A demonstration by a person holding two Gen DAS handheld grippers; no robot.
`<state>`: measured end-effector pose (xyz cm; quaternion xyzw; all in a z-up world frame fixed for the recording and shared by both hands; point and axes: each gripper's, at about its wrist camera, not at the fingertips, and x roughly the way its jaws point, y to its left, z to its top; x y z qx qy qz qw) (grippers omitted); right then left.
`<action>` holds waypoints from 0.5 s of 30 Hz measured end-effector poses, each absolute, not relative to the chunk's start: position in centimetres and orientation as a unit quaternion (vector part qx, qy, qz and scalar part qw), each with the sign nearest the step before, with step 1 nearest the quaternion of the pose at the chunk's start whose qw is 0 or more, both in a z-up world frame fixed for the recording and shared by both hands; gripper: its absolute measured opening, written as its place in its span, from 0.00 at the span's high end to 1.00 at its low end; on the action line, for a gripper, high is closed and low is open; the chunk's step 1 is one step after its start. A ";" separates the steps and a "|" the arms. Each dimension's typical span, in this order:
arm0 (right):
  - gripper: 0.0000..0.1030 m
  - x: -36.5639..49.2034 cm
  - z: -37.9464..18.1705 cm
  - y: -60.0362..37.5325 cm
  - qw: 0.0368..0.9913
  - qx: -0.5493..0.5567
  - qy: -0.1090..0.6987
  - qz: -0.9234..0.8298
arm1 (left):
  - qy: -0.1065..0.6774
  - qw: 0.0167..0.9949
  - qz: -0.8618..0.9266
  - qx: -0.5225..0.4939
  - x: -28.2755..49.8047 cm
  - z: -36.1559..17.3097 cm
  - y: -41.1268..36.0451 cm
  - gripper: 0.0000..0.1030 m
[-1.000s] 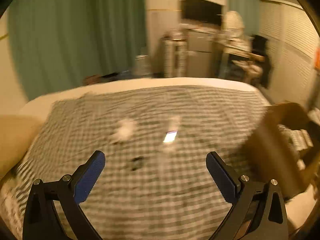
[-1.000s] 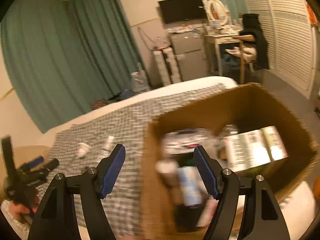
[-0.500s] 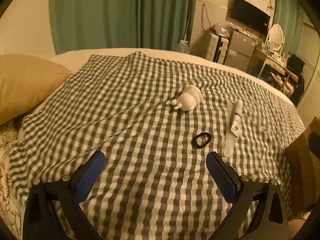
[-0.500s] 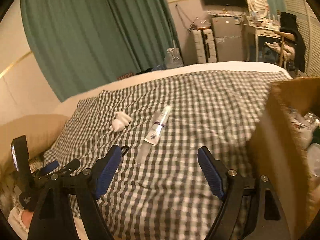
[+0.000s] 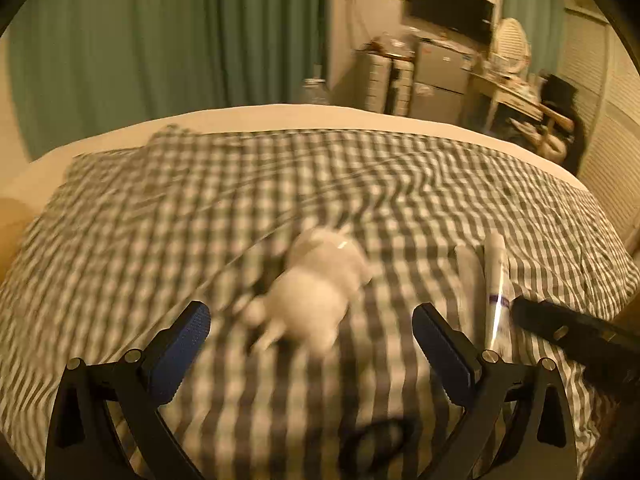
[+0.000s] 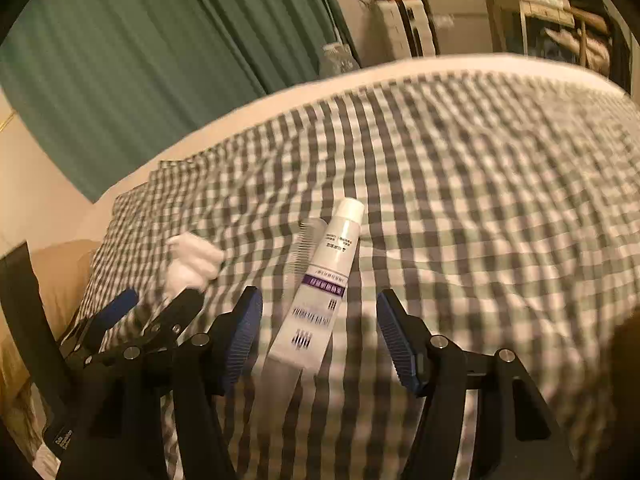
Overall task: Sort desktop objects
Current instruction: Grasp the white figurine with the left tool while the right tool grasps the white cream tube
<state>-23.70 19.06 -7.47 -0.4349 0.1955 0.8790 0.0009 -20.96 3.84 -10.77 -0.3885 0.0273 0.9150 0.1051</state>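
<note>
In the right wrist view, the right gripper (image 6: 318, 336) fills the lower frame, its blue-padded jaws closing yet apart, with the flat crimped end of a white squeeze tube with a purple band (image 6: 320, 292) lying between them — neither pad touches it, so nothing is gripped yet. The straddling pose suggests the tube is this hand's pick, taken across its width. The tube lies on the grey-and-white checked cloth (image 6: 480, 220), cap toward the upper middle of the frame. It carries printed lines and a barcode-like block, but the text is too small and smeared to read; no brand can be made out. Just left of the tube lies a pale, translucent comb (image 6: 306, 244), side by side with it.

In the left wrist view, the left gripper (image 5: 312, 344) stands spread wide at the bottom of the frame, holding nothing. A dark ring, probably a hair tie (image 5: 376, 436), lies blurred low between its arms. Just beyond the pads sits a small white plush-like toy (image 5: 316, 296) — motion blur hides its form. The wide spread aimed at it suggests that it is this hand's target.

Farther back, green curtains (image 5: 180, 32) hang along the upper frame.
</note>
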 end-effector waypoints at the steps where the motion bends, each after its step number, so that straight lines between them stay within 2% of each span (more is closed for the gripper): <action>1: 0.43 -24.4 -8.0 18.9 0.001 -0.440 0.191 0.877 | 0.028 0.109 0.914 -0.390 -21.6 -11.2 4.0 0.00; 4: 0.50 -25.2 -8.7 18.7 -0.001 -0.441 0.186 0.878 | 0.012 0.121 0.909 -0.399 -23.3 -12.2 3.9 0.01; 6: 0.68 -25.3 -8.9 18.5 -0.002 -0.443 0.172 0.880 | -0.004 0.127 0.907 -0.402 -23.9 -12.4 3.5 0.18; 7: 0.70 -25.2 -8.9 18.5 -0.001 -0.442 0.170 0.881 | -0.005 0.124 0.906 -0.405 -24.0 -12.5 3.2 0.36; 8: 0.72 -25.0 -8.8 18.7 -0.006 -0.440 0.176 0.880 | -0.002 0.118 0.906 -0.406 -24.1 -12.5 3.0 0.44; 13: 0.76 -23.3 -6.9 18.7 -0.021 -0.422 0.163 0.892 | -0.006 0.097 0.913 -0.396 -22.1 -11.1 1.3 0.44; 15: 0.80 -22.4 -5.9 18.6 -0.028 -0.417 0.160 0.894 | -0.017 0.091 0.912 -0.399 -20.9 -10.2 0.3 0.44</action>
